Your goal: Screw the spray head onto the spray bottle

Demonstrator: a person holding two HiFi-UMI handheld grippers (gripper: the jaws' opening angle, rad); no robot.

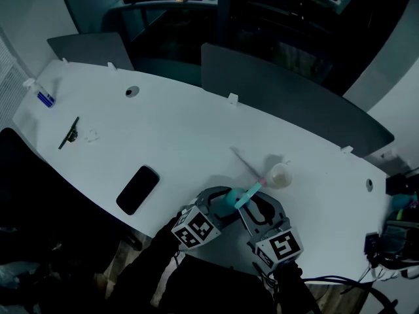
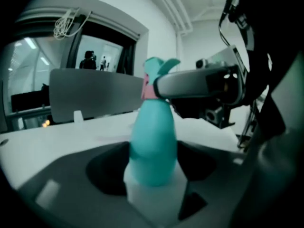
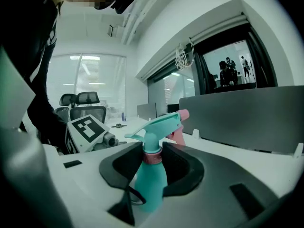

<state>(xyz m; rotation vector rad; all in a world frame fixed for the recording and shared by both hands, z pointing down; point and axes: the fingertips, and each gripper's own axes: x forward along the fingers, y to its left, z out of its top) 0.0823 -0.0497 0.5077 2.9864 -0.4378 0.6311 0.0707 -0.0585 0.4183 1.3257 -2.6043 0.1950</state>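
Two hand-held grippers meet over the near edge of a white table [image 1: 177,129], at the lower centre of the head view. The left gripper [image 1: 224,200] clasps the teal spray bottle [image 2: 152,146] by its belly, jaws set wide around it, though the blurred close view makes the firmness of the grip hard to judge. The right gripper [image 1: 255,208] grips the spray head [image 3: 159,123] by its pink collar [image 3: 153,157]. The head sits on the bottle's neck. A black phone [image 1: 137,190] lies at the left.
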